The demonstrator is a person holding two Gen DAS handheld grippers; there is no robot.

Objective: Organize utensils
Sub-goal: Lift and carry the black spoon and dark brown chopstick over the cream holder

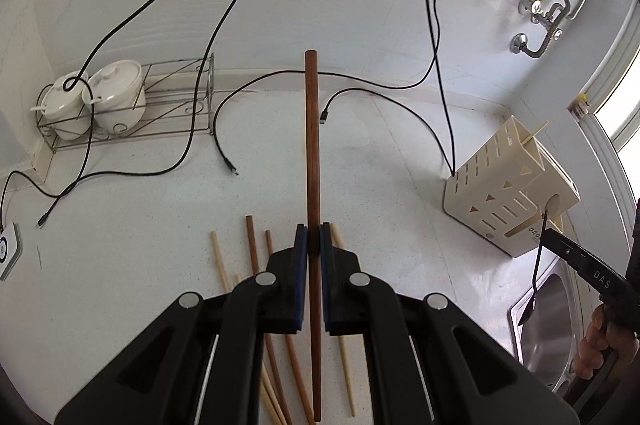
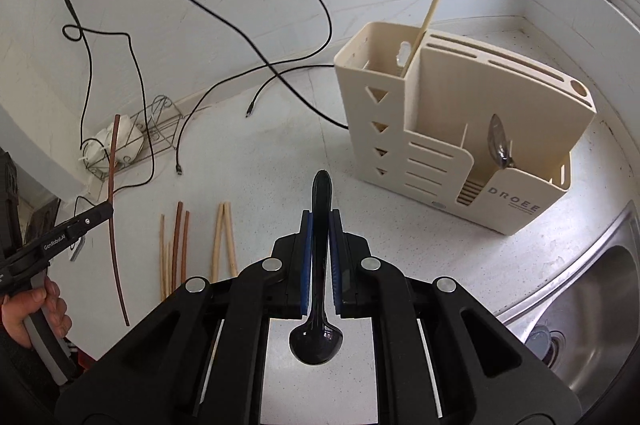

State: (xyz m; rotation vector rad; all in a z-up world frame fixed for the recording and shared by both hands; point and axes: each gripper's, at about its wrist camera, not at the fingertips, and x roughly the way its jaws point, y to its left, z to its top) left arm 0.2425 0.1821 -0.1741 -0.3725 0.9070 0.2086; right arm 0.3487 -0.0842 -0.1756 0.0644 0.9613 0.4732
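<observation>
A: What is your left tool (image 1: 314,241) holding?
B: It's clamped on a dark brown chopstick (image 1: 312,145), lifted above the loose chopsticks (image 1: 256,257) on the tabletop (image 1: 140,225).
A: And your right tool (image 2: 320,225)?
B: Closed on a black spoon (image 2: 320,265), bowl toward you. The cream utensil holder (image 2: 452,129) stands ahead, to its right.

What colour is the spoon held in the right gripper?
Glossy black. The spoon, clamped in the right gripper, shows best in the right wrist view.
</observation>
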